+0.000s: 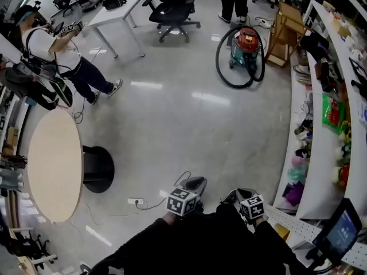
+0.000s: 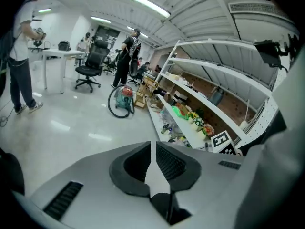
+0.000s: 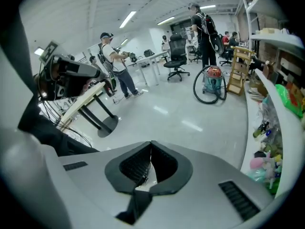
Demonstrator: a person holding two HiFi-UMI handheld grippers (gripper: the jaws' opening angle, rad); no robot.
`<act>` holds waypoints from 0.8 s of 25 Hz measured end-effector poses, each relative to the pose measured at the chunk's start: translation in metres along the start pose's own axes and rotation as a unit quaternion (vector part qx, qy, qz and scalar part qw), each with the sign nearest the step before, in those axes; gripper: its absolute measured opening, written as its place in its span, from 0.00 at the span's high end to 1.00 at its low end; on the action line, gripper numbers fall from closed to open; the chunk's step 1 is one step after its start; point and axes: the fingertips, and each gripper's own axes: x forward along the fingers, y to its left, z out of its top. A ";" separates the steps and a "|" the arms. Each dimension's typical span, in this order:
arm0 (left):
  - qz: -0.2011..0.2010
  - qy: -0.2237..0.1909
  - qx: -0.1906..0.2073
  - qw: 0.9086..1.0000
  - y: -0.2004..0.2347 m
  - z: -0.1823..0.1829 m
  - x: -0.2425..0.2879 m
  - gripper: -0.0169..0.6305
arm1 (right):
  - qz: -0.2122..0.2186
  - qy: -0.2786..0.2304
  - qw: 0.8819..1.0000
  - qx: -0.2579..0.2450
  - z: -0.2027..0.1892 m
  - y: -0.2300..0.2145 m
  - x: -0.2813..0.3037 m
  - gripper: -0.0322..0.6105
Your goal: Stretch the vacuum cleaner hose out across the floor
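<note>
left gripper (image 2: 152, 147): its two jaws are closed, tips together, with just a thin crack lower down; nothing is in it
right gripper (image 3: 151, 146): its jaws are pressed tight together; it holds nothing too
where they are: both sit low and close to the body, side by side at the bottom of the head view, far from the job
hose (image 1: 225, 67): a black tube curled in one big ring on the floor, looped around the vacuum cleaner (image 1: 247, 44), way across the room next to the wooden rack (image 1: 282, 36); i cannot see its loose end from here
step now: i think the job has not started; the first thing is to walk over to the hose
how to do it well: open one gripper wide before reaching, grab the hose near its loose end and not in the middle of the ring, squeeze firmly, then pull slowly over the bare floor (image 1: 183, 125) so the ring opens and the cleaner does not roll or tip
watch out for: the plug strip (image 1: 136, 201) and its wire near the feet, the round table (image 1: 49, 171), the office chair (image 1: 172, 7), the long shelf (image 1: 303, 176) and the person by the desk (image 1: 57, 50)
hand pose: both arms are bent and tucked in, dark sleeves showing; both grippers tip down toward the floor
</note>
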 end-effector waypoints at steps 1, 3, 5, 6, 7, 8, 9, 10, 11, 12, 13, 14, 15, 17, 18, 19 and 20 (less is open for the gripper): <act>0.005 0.000 0.000 1.000 0.022 -0.002 -0.014 0.90 | -0.008 -0.005 1.000 -0.002 0.013 0.013 0.005 0.93; 0.011 -0.008 0.000 1.000 0.064 0.000 -0.032 0.90 | -0.014 -0.011 0.999 -0.029 0.039 0.037 0.016 0.93; 0.013 -0.022 -0.004 1.000 0.094 0.002 -0.043 0.90 | -0.017 -0.001 0.996 -0.086 0.054 0.057 0.025 0.93; 0.013 -0.028 -0.007 0.999 0.104 0.002 -0.048 0.90 | -0.021 0.002 0.994 -0.110 0.060 0.065 0.028 0.93; 0.013 -0.034 -0.008 0.999 0.111 0.004 -0.052 0.90 | -0.024 0.001 0.992 -0.123 0.065 0.071 0.032 0.93; 0.012 -0.038 -0.008 0.999 0.116 0.008 -0.055 0.90 | -0.025 -0.002 0.992 -0.125 0.071 0.075 0.035 0.93; 0.011 -0.041 -0.005 0.999 0.119 0.015 -0.054 0.90 | -0.025 -0.006 0.992 -0.121 0.077 0.076 0.038 0.93; 0.008 -0.042 -0.001 0.999 0.118 0.023 -0.050 0.90 | -0.024 -0.007 0.993 -0.114 0.081 0.075 0.042 0.93; 0.004 -0.041 0.004 0.999 0.115 0.031 -0.044 0.90 | -0.021 -0.005 0.994 -0.109 0.084 0.072 0.046 0.93; -0.003 -0.037 0.006 0.999 0.110 0.037 -0.037 0.90 | -0.017 -0.001 0.994 -0.107 0.085 0.069 0.049 0.93; -0.010 -0.034 0.004 0.999 0.102 0.044 -0.029 0.90 | -0.011 0.004 0.994 -0.106 0.085 0.065 0.052 0.93; -0.016 -0.032 0.000 0.999 0.095 0.051 -0.021 0.90 | -0.005 0.007 0.994 -0.106 0.088 0.060 0.056 0.93; -0.020 -0.031 -0.006 0.999 0.089 0.058 -0.012 0.90 | 0.002 0.006 0.994 -0.107 0.093 0.053 0.060 0.93; -0.017 -0.025 -0.014 0.999 0.082 0.073 0.006 0.90 | 0.012 -0.002 0.994 -0.108 0.113 0.033 0.068 0.93; -0.012 -0.020 -0.015 1.000 0.079 0.079 0.016 0.90 | 0.014 -0.008 0.994 -0.108 0.126 0.020 0.070 0.93; -0.007 -0.015 -0.017 1.000 0.075 0.084 0.024 0.90 | 0.014 -0.016 0.994 -0.107 0.137 0.007 0.070 0.93; -0.004 -0.012 -0.018 1.000 0.069 0.088 0.033 0.90 | 0.014 -0.023 0.994 -0.105 0.148 -0.007 0.067 0.93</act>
